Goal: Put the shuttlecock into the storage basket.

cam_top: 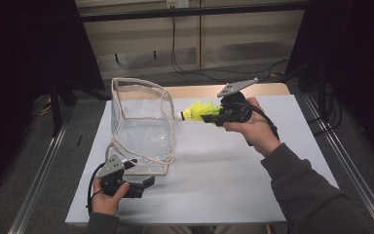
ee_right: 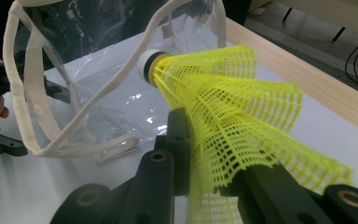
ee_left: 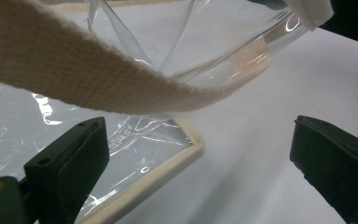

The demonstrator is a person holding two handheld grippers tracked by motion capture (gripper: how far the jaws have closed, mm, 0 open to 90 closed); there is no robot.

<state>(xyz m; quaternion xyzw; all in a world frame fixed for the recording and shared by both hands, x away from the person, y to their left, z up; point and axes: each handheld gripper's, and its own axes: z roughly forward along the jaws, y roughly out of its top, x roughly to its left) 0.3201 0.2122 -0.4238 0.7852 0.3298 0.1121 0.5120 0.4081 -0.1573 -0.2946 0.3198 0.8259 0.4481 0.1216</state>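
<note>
A clear plastic bag (cam_top: 141, 122) with beige webbing trim stands on the white table top, its mouth facing right. My right gripper (cam_top: 213, 117) is shut on the skirts of nested yellow mesh shuttlecocks (cam_top: 197, 111). It holds them in the air just right of the bag's mouth, white cork tip (ee_right: 149, 65) pointing at it. The yellow shuttlecocks (ee_right: 233, 107) sit pinched in my right gripper (ee_right: 209, 154). At the bag's front corner my left gripper (cam_top: 139, 173) is open. In the left gripper view the left gripper (ee_left: 200, 172) has the bag's trimmed bottom corner (ee_left: 186, 154) lying between its jaws, under a beige strap (ee_left: 74, 70).
The white table top (cam_top: 214, 180) stretches right and forward of the bag. A wooden edge (cam_top: 199, 90) runs along its far side. Metal rails (cam_top: 345, 161) flank the table. Cables (cam_top: 195, 68) lie on the floor behind.
</note>
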